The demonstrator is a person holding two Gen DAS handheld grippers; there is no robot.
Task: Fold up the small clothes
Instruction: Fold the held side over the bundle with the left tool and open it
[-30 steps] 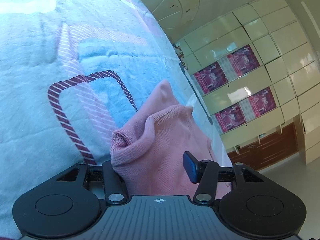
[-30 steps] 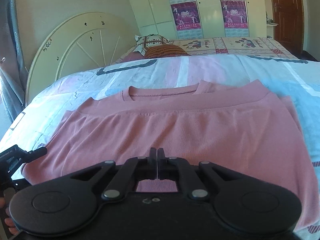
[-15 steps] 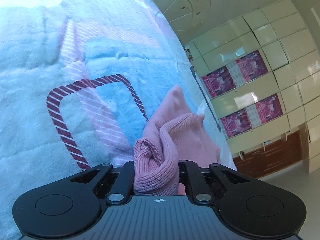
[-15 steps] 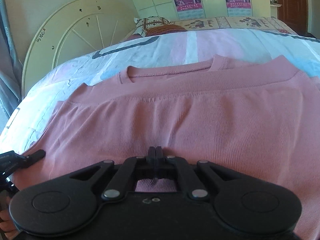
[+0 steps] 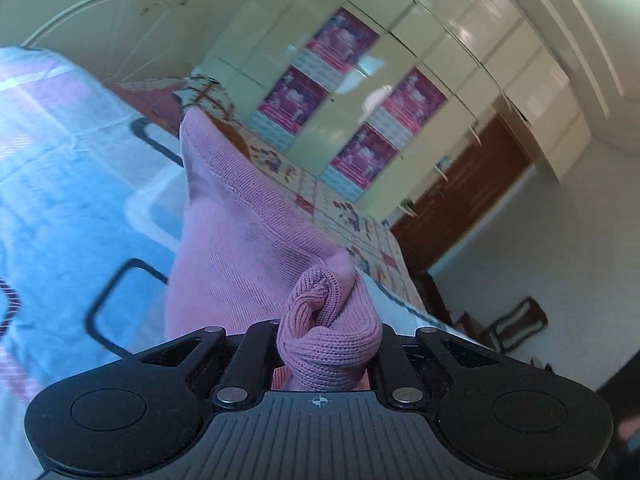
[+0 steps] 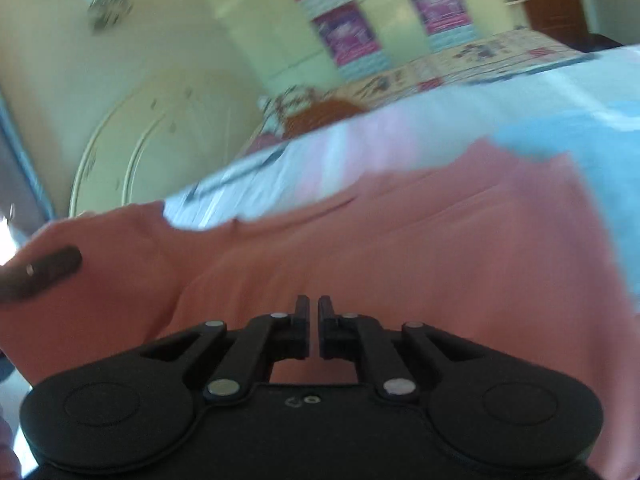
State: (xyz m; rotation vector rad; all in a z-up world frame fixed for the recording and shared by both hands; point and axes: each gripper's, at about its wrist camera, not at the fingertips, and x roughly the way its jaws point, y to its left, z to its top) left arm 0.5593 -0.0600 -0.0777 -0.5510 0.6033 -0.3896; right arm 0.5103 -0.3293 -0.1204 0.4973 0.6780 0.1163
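Observation:
A pink knit shirt (image 6: 440, 248) lies spread on the bedspread (image 6: 400, 140) in the right wrist view. My left gripper (image 5: 328, 332) is shut on a bunched corner of the shirt (image 5: 240, 240) and holds it up off the bed, the cloth hanging down from the jaws in a peak. The same gripper shows as a dark finger (image 6: 44, 268) at the left, on the raised fold. My right gripper (image 6: 313, 304) hovers over the shirt's near part. Its jaws are opening: a narrow slit shows between them, with nothing in it.
The bedspread (image 5: 60, 184) is blue, pink and white. A round cream headboard (image 6: 152, 132) and a patterned pillow (image 6: 316, 108) are at the far end. Cream wardrobes with posters (image 5: 400, 60), a brown door (image 5: 460, 200) and a chair (image 5: 516, 324) stand beyond the bed.
The left gripper closed on the shirt's corner, then rose and rolled with it, lifting that side. The right gripper shifted and rolled, and its closed jaws have parted slightly.

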